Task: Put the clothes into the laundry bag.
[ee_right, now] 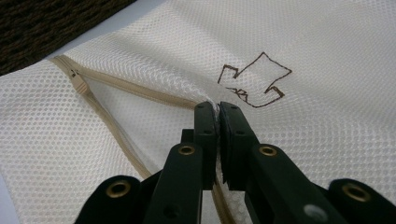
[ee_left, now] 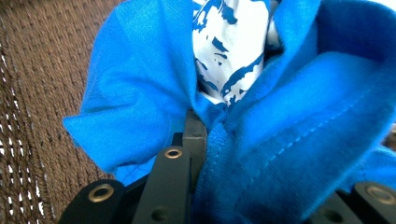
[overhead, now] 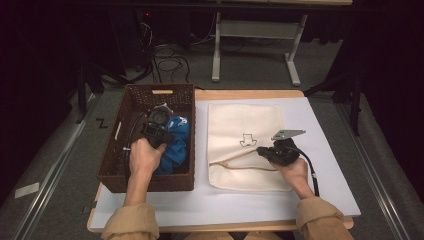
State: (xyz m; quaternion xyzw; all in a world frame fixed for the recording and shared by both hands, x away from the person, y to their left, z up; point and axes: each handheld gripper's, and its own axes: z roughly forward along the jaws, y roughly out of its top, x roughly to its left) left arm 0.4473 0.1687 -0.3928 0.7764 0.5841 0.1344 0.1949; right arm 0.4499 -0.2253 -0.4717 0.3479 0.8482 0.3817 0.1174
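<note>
Near edge: two tan sleeves (overhead: 131,222) coming in from the bottom, a bare strip of white mat (overhead: 210,202) lying between them and the work. Bench (overhead: 248,94) wood edge showing around the mat.

Left hand (overhead: 144,156) reaching into the brown woven basket (overhead: 111,172), which is sitting at the left, overhanging the bench's left edge. Left gripper (overhead: 159,134) sitting inside the basket with its jaws clamped on a fold of the blue shirt (ee_left: 140,93); white print with blue marks showing in the bunched cloth. Basket wall standing close on the left of the shirt, tight room there.

Right hand (overhead: 296,172) resting at the right side of the white mesh bag (overhead: 245,120), which is lying flat on the mat just right of the basket. Right gripper (ee_right: 217,109) pinching the mesh, jaws together on the bag beside the beige zipper (ee_right: 107,81) and the brown drawn mark (ee_right: 254,79). Zipper opening gaping slightly.

Right of the bag: free mat out to the bench's right edge. Far side: grey floor, cables (overhead: 167,62), white table legs (overhead: 216,47), dark surroundings.
</note>
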